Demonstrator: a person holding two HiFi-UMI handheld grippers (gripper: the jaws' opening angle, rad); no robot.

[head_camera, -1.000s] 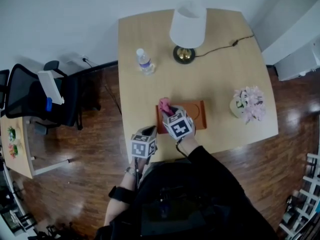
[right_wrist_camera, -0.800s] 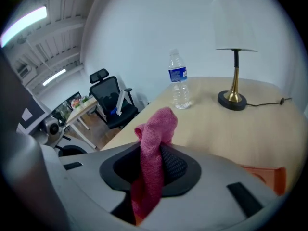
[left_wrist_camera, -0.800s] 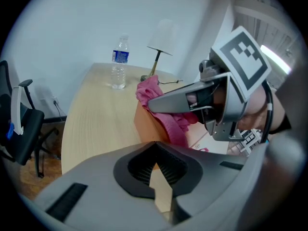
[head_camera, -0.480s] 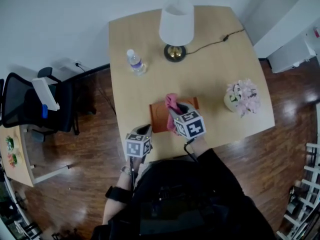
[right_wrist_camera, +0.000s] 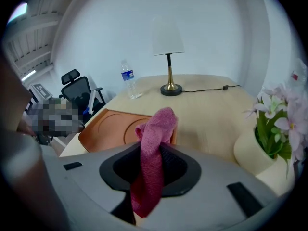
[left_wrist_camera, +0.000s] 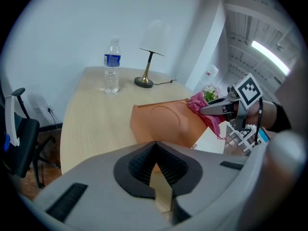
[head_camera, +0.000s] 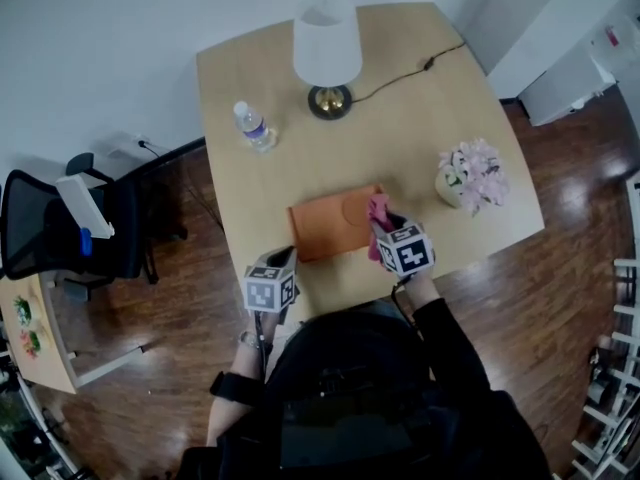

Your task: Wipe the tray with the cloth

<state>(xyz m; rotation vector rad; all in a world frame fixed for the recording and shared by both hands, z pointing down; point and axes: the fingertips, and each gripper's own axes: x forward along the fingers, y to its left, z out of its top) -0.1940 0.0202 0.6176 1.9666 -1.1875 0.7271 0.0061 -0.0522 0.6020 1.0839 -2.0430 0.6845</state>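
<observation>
Pale wood worktop [head_camera: 420, 128] w/ rounded corners, set against white wall [head_camera: 100, 38]; dark glossy plank floor [head_camera: 170, 368] on the other sides. At far end: lamp [head_camera: 326, 53] w/ white shade & brass base, black cord [head_camera: 400, 76] trailing toward right edge. Left of lamp: clear water bottle [head_camera: 252, 126], upright, blue label. Near right edge: pale pot of pink flowers [head_camera: 468, 173]. Off to the left, on floor: black office chair [head_camera: 60, 233], plus small 2nd table [head_camera: 35, 333] w/ bits on top, too small to tell. Orange-brown tray [head_camera: 325, 230] lying flat near front edge of worktop, round recess pressed into its base. Right gripper [head_camera: 383, 226] at tray's right end, clamped on pink cloth [head_camera: 378, 211]: pinched mid-length betw. jaws, top end bunched above, tail hanging below. Cloth at tray's right rim; touching it or not, can't tell. Left gripper [head_camera: 286, 258] just beside tray's near-left corner, apart from it, jaws closed tip to tip w/ nothing betw. them. Both grippers angled down toward worktop.
</observation>
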